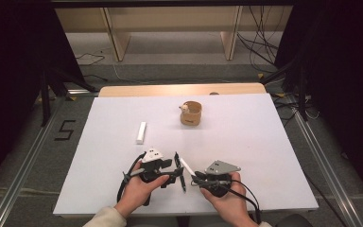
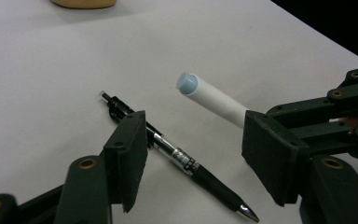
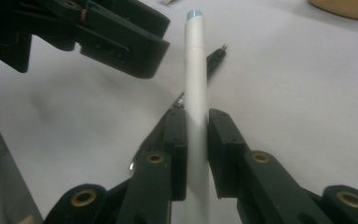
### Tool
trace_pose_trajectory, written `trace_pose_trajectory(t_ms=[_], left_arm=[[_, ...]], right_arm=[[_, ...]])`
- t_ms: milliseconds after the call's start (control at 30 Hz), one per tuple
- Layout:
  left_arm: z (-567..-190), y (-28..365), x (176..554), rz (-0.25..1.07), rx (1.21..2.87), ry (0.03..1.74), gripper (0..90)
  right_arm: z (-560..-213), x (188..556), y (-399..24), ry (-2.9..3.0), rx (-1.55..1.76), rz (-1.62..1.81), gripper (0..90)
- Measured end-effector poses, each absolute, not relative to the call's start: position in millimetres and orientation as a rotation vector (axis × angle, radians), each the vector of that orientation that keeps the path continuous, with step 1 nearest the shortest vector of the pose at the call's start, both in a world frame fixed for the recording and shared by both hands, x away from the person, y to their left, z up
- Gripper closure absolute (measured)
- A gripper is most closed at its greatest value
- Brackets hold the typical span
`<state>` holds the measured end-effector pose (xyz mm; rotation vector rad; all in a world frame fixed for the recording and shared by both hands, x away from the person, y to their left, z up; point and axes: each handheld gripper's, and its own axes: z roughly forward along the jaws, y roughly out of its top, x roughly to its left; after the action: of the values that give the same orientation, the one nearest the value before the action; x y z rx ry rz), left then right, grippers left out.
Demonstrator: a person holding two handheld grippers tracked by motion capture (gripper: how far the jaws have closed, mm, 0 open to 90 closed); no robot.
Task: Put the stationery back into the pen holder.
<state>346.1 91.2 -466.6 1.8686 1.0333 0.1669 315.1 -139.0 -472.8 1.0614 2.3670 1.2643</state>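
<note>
Right gripper (image 3: pixel 197 135) jaws pinching white pen (image 3: pixel 196 70), raised above table (image 1: pixel 246 142). Left gripper (image 2: pixel 193 154) jaws spread, straddling black pen (image 2: pixel 177 156) lying flat on table.

— How are the grippers held?
— Both are held low at the near edge, close together. The left gripper (image 2: pixel 193 163) is spread wide.
— And the right gripper (image 3: pixel 196 140)?
— It is clamped on a white tube (image 3: pixel 196 79).

A lab: loose cables (image 1: pixel 260 47), white-topped test table (image 1: pixel 246 142).
</note>
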Motion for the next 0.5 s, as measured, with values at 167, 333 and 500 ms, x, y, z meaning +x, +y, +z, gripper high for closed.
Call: trace_pose_trajectory(t_ms=[167, 333, 500], left_arm=[[-467.2, 86.1, 346.1, 0.109, 1.83, 1.033, 45.1], [-469.6, 82.4, 347.0, 0.042, 1.783, 1.053, 50.9], [-467.7, 81.5, 347.1, -0.018, 1.695, 1.07, 61.1]], right_arm=[[-471.9, 313.3, -136.5, 2.377, 1.044, 1.27, 78.9], [-471.1, 312.7, -135.0, 2.377, 1.027, 1.278, 78.9], [-469.0, 312.2, -135.3, 2.361, 1.025, 1.287, 78.9]])
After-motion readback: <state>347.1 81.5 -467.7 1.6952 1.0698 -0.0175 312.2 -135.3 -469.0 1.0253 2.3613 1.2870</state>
